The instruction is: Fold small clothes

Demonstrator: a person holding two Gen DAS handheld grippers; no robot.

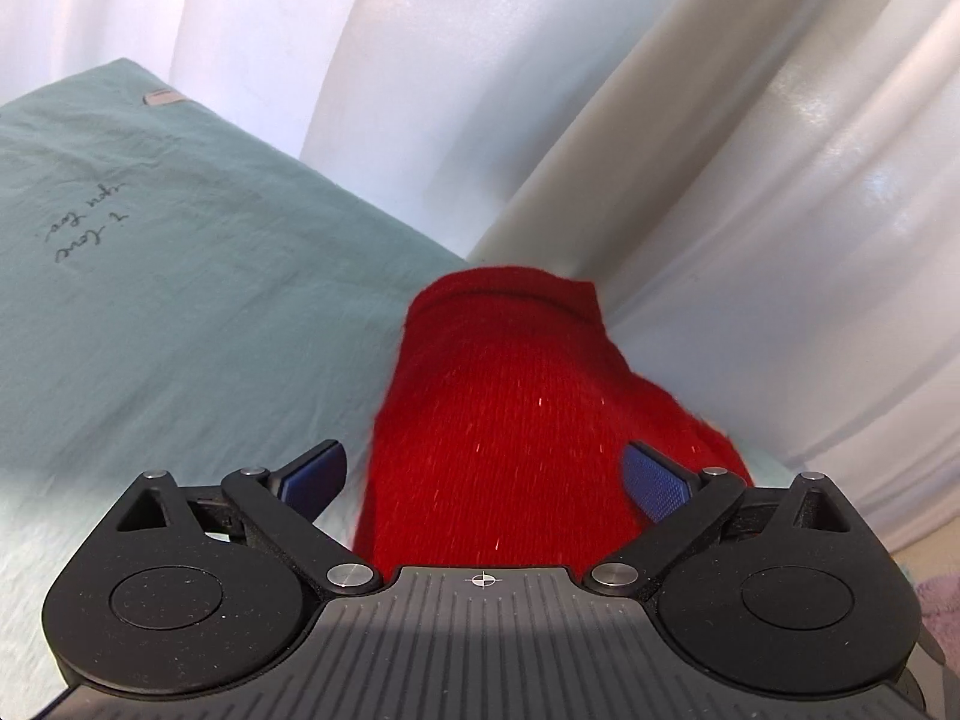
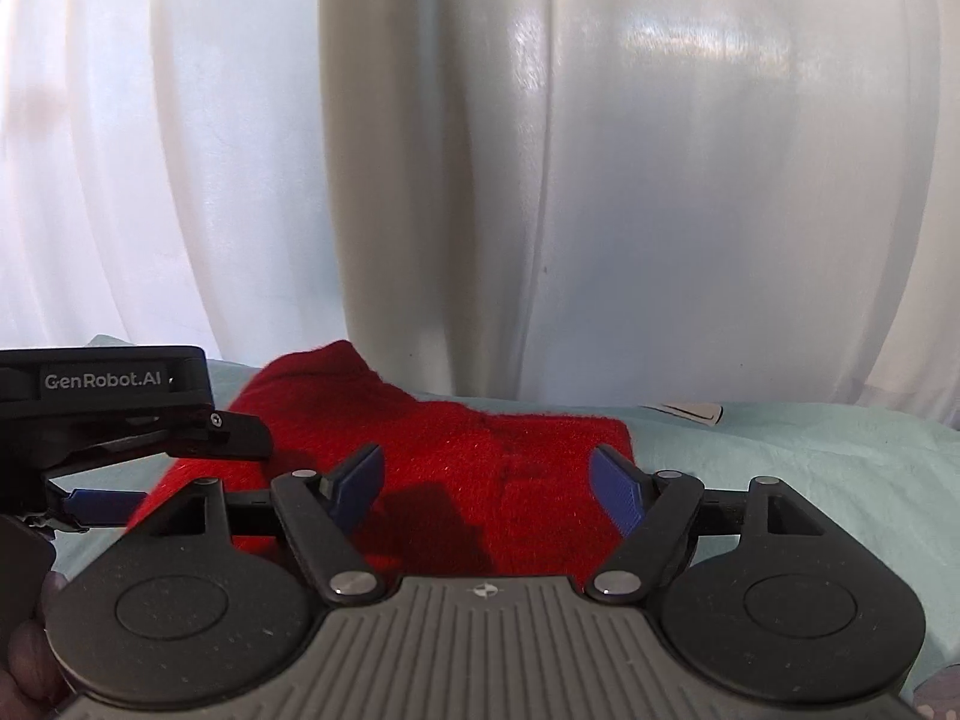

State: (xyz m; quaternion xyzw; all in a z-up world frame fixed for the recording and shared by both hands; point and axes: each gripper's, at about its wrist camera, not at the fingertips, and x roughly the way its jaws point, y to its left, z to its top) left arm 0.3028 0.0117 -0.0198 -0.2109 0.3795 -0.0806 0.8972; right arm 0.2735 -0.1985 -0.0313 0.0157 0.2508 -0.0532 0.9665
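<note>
Left wrist: left gripper point(image 1: 486, 480) jaws wide apart, gripping nothing | red knit point(image 1: 510, 396) lies between them on green sheet point(image 1: 180, 312) | right wrist: right gripper point(image 2: 489, 489) wide open, empty, over knit point(image 2: 480, 450) | white curtain point(image 2: 660, 180) behind

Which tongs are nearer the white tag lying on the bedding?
Right. The right tongs sit just short of the white tag, to its left; the left tongs are farther left, across the red knit.

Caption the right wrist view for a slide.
Open right gripper above a red knit garment on pale green bedding.
</note>
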